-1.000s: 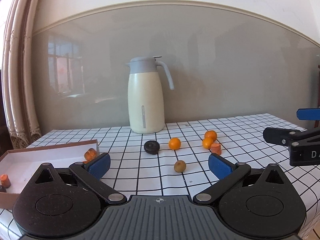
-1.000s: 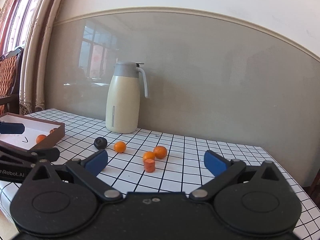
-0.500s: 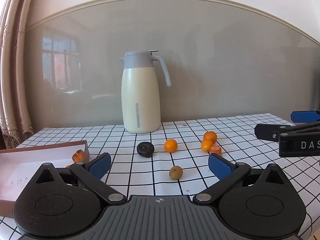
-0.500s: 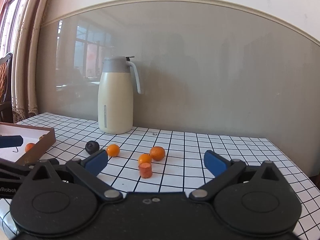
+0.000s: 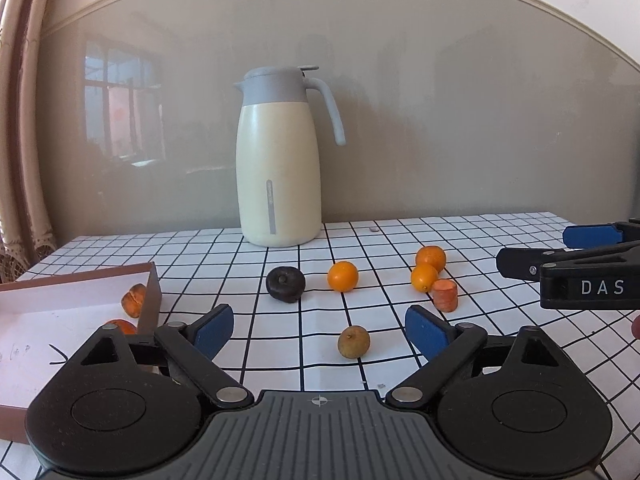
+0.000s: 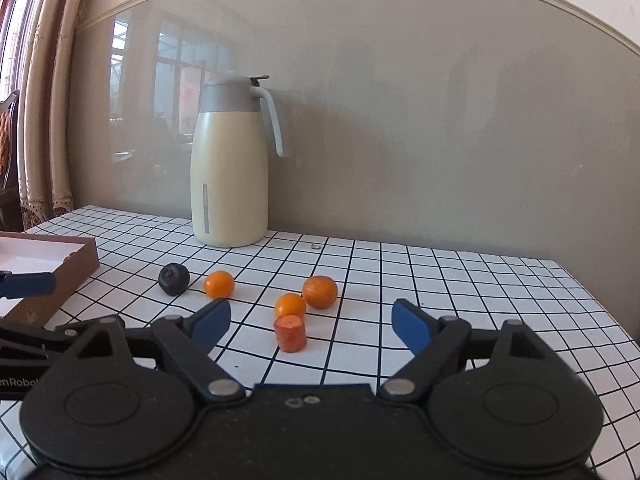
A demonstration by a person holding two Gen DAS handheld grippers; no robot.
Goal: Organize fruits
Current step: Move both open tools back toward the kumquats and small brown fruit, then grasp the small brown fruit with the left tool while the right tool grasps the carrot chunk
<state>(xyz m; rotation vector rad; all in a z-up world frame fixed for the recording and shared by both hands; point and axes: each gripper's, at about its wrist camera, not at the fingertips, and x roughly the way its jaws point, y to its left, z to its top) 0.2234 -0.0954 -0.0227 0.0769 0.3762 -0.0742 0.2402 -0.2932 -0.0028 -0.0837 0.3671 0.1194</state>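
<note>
Right wrist: carrot chunk [image 6: 290, 333] between closing right gripper [image 6: 310, 322] (untouched)

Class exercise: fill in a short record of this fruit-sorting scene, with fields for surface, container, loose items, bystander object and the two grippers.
surface: table with a black-grid white cloth
container: brown box, left, some orange pieces inside
loose items: three oranges, one dark fruit, one small brownish fruit, one carrot chunk
bystander object: cream jug, upright by the wall
left gripper: closing, nothing gripped
right gripper: closing, nothing gripped
</note>
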